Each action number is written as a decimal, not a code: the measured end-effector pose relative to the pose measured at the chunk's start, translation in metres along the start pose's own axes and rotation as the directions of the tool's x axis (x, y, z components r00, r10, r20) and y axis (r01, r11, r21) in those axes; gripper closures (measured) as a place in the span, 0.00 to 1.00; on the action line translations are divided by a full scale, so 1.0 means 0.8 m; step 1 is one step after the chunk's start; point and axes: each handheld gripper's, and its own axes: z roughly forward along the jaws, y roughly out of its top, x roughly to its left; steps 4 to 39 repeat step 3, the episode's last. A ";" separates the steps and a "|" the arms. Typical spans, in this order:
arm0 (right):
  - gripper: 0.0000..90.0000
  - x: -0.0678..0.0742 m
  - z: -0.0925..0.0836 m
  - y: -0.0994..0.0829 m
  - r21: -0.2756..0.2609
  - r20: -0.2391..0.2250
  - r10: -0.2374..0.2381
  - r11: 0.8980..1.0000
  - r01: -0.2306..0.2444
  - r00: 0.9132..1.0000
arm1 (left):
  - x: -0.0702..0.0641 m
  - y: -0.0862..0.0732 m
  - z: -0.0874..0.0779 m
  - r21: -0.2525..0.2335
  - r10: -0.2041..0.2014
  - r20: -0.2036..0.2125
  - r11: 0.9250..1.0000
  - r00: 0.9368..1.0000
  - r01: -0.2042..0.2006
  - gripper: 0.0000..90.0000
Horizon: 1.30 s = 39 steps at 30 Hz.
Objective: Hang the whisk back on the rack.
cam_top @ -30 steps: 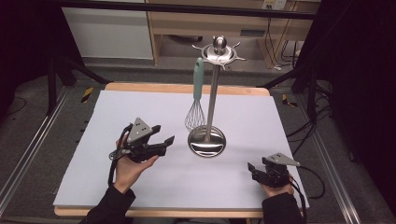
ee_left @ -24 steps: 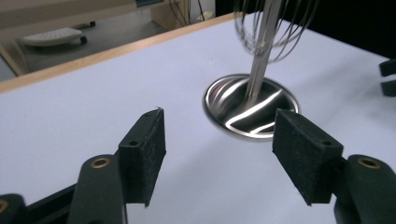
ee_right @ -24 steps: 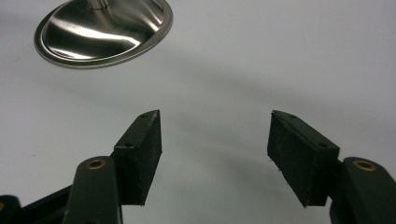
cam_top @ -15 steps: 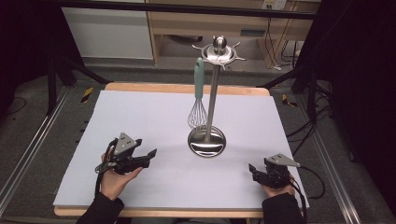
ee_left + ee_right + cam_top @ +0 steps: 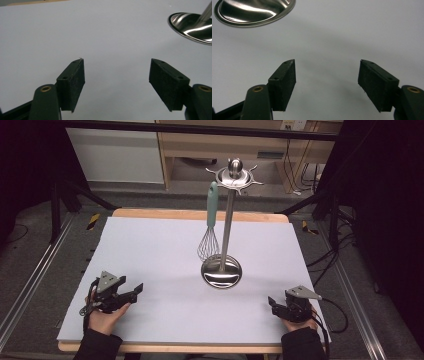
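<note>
1. A steel utensil stand (image 5: 227, 215) is upright slightly right of the counter (image 5: 150, 250) centre. Its round base (image 5: 221, 271) lies flat on the pale sheet covering the counter.
2. A whisk (image 5: 210, 227) with a teal handle hangs from a hook on the stand's top ring, on the left side of the pole. Its wire head is just above the base.
3. The left hand-held gripper (image 5: 136, 290) is near the front-left corner of the counter, well apart from the stand. Its jaws are spread wide with nothing between them and point toward the base.
4. In the left gripper view, the base (image 5: 191, 23) shows at the upper right beyond the pads (image 5: 73, 83).
5. The right hand-held gripper (image 5: 272, 301) is near the front-right corner. Its jaws are likewise spread and empty.
6. In the right gripper view, the base (image 5: 254, 11) shows at the upper left.
</note>
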 end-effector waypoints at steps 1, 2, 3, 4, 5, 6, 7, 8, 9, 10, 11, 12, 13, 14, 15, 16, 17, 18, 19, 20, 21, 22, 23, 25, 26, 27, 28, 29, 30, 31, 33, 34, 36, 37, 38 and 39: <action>0.35 0.000 0.000 0.000 0.000 -0.001 0.000 1.000 0.000 1.000 | 0.003 -0.001 0.000 0.008 0.004 -0.012 1.000 1.000 -0.004 0.31; 0.35 0.001 -0.001 0.000 0.002 -0.003 0.003 1.000 -0.003 1.000 | 0.007 -0.003 0.000 0.009 0.003 -0.024 1.000 1.000 -0.003 0.31; 0.35 0.002 -0.001 -0.001 0.004 0.000 0.007 1.000 -0.007 1.000 | 0.010 -0.004 0.000 0.008 0.000 -0.026 1.000 1.000 0.000 0.31; 0.35 0.002 -0.001 -0.001 0.004 0.000 0.007 1.000 -0.007 1.000 | 0.010 -0.004 0.000 0.008 0.000 -0.026 1.000 1.000 0.000 0.31; 0.35 0.002 -0.001 -0.001 0.004 0.000 0.007 1.000 -0.007 1.000 | 0.010 -0.004 0.000 0.008 0.000 -0.026 1.000 1.000 0.000 0.31; 0.35 0.002 -0.001 -0.001 0.004 0.000 0.007 1.000 -0.007 1.000 | 0.010 -0.004 0.000 0.008 0.000 -0.026 1.000 1.000 0.000 0.31; 0.35 0.002 -0.001 -0.001 0.004 0.000 0.007 1.000 -0.007 1.000 | 0.010 -0.004 0.000 0.008 0.000 -0.026 1.000 1.000 0.000 0.31; 0.35 0.002 -0.001 -0.001 0.004 0.000 0.007 1.000 -0.007 1.000 | 0.010 -0.004 0.000 0.008 0.000 -0.026 1.000 1.000 0.000 0.31; 0.35 0.002 -0.001 -0.001 0.004 0.000 0.007 1.000 -0.007 1.000 | 0.010 -0.004 0.000 0.008 0.000 -0.026 1.000 1.000 0.000 0.31; 0.35 0.002 -0.001 -0.001 0.004 0.000 0.007 1.000 -0.007 1.000 | 0.010 -0.004 0.000 0.008 0.000 -0.026 1.000 1.000 0.000 0.31; 0.35 0.002 -0.001 -0.001 0.004 0.000 0.007 1.000 -0.007 1.000 | 0.010 -0.004 0.000 0.008 0.000 -0.026 1.000 1.000 0.000 0.31; 0.35 0.002 -0.001 -0.001 0.004 0.000 0.007 1.000 -0.007 1.000 | 0.010 -0.004 0.000 0.008 0.000 -0.026 1.000 1.000 0.000 0.31; 0.35 0.002 -0.001 -0.001 0.004 0.000 0.007 1.000 -0.007 1.000 | 0.010 -0.004 0.000 0.008 0.000 -0.026 1.000 1.000 0.000 0.31; 0.35 0.002 -0.001 -0.001 0.004 0.000 0.007 1.000 -0.007 1.000 | 0.010 -0.004 0.000 0.008 0.000 -0.026 1.000 1.000 0.000 0.31; 0.35 0.002 -0.001 -0.001 0.004 0.000 0.007 1.000 -0.007 1.000 | 0.010 -0.004 0.000 0.008 0.000 -0.026 1.000 1.000 0.000 0.31; 0.35 0.002 -0.001 -0.001 0.004 0.000 0.007 1.000 -0.007 1.000 | 0.010 -0.004 0.000 0.008 0.000 -0.026 1.000 1.000 0.000 0.31; 0.35 0.002 -0.001 -0.001 0.004 0.000 0.007 1.000 -0.007 1.000 | 0.010 -0.004 0.000 0.008 0.000 -0.026 1.000 1.000 0.000 0.31; 0.35 0.002 -0.001 -0.001 0.004 0.000 0.007 1.000 -0.007 1.000 | 0.010 -0.004 0.000 0.008 0.000 -0.026 1.000 1.000 0.000 0.31; 0.35 0.002 -0.001 -0.001 0.004 0.000 0.007 1.000 -0.007 1.000 | 0.010 -0.004 0.000 0.008 0.000 -0.026 1.000 1.000 0.000 0.31; 0.35 0.002 -0.001 -0.001 0.004 0.000 0.007 1.000 -0.007 1.000 | 0.010 -0.004 0.000 0.008 0.000 -0.026 1.000 1.000 0.000 0.31; 0.35 0.002 -0.001 -0.001 0.004 0.000 0.007 1.000 -0.007 1.000 | 0.010 -0.004 0.000 0.008 0.000 -0.026 1.000 1.000 0.000 0.31; 0.35 0.002 -0.001 -0.001 0.004 0.000 0.007 1.000 -0.007 1.000 | 0.010 -0.004 0.000 0.008 0.000 -0.026 1.000 1.000 0.000 0.31; 0.35 0.002 -0.001 -0.001 0.004 0.000 0.007 1.000 -0.007 1.000 | 0.010 -0.004 0.000 0.008 0.000 -0.026 1.000 1.000 0.000 0.31; 0.35 0.002 -0.001 -0.001 0.004 0.000 0.007 1.000 -0.007 1.000 | 0.010 -0.004 0.000 0.008 0.000 -0.026 1.000 1.000 0.000 0.31; 0.35 0.002 -0.001 -0.001 0.004 0.000 0.007 1.000 -0.007 1.000 | 0.010 -0.004 0.000 0.008 0.000 -0.026 1.000 1.000 0.000 0.31; 0.35 0.002 -0.001 -0.001 0.004 0.000 0.007 1.000 -0.007 1.000 | 0.010 -0.004 0.000 0.008 0.000 -0.026 1.000 1.000 0.000 0.31; 0.35 0.002 -0.001 -0.001 0.004 0.000 0.007 1.000 -0.007 1.000 | 0.010 -0.004 0.000 0.008 0.000 -0.026 1.000 1.000 0.000 0.31; 0.35 0.002 -0.001 -0.001 0.004 0.000 0.007 1.000 -0.007 1.000 | 0.010 -0.004 0.000 0.008 0.000 -0.026 1.000 1.000 0.000 0.31; 0.35 0.002 -0.001 -0.001 0.004 0.000 0.007 1.000 -0.007 1.000 | 0.010 -0.004 0.000 0.008 0.000 -0.026 1.000 1.000 0.000 0.31; 0.35 0.002 -0.001 -0.001 0.004 0.000 0.007 1.000 -0.007 1.000 | 0.010 -0.004 0.000 0.008 0.000 -0.026 1.000 1.000 0.000 0.31; 0.35 0.002 -0.001 -0.001 0.004 0.000 0.007 1.000 -0.007 1.000 | 0.010 -0.004 0.000 0.008 0.000 -0.026 1.000 1.000 0.000 0.31; 0.35 0.002 -0.001 -0.001 0.004 0.000 0.007 1.000 -0.007 1.000 | 0.010 -0.004 0.000 0.008 0.000 -0.026 1.000 1.000 0.000 0.31; 0.35 0.002 -0.001 -0.001 0.004 0.000 0.007 1.000 -0.007 1.000 | 0.010 -0.004 0.000 0.008 0.000 -0.026 1.000 1.000 0.000 0.31; 0.35 0.002 -0.001 -0.001 0.004 0.000 0.007 1.000 -0.007 1.000 | 0.010 -0.004 0.000 0.008 0.000 -0.026 1.000 1.000 0.000 0.31; 0.35 0.002 -0.001 -0.001 0.004 0.000 0.007 1.000 -0.007 1.000 | 0.010 -0.004 0.000 0.008 0.000 -0.026 1.000 1.000 0.000 0.31; 0.35 0.002 -0.001 -0.001 0.004 0.000 0.007 1.000 -0.007 1.000 | 0.010 -0.004 0.000 0.008 0.000 -0.026 1.000 1.000 0.000 0.31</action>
